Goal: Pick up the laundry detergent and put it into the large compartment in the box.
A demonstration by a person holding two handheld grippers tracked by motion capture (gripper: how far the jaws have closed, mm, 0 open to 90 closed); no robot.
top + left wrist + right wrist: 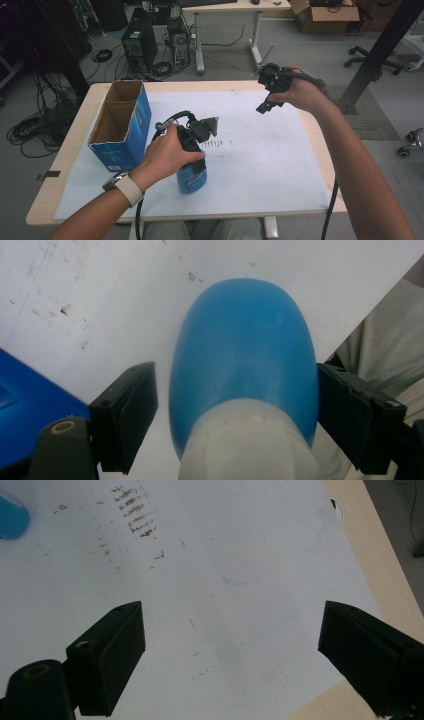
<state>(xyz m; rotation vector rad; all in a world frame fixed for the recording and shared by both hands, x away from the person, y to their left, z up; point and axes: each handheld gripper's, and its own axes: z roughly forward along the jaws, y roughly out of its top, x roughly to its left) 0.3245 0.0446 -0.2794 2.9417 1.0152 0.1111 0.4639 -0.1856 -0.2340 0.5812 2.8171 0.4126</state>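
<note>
A blue bottle (193, 181) with a white neck stands upright on the white sheet, near the table's front. My left gripper (193, 165) reaches down over it from above, held by the person's left hand. In the left gripper view the bottle (245, 355) sits between the open jaws of the left gripper (237, 405): the right jaw touches its side and the left jaw stands a small gap away. My right gripper (265, 104) hovers open and holding nothing above the far right of the sheet. In the right gripper view, the right gripper (232, 655) has bare paper between its jaws, and the bottle (11, 517) shows at the top left.
An open blue cardboard box (122, 125) with two compartments stands at the table's left, close to the bottle; its corner (25, 400) appears beside my left jaw. The white sheet (260, 150) covers most of the wooden table (320, 145). Computers, cables and a desk lie beyond.
</note>
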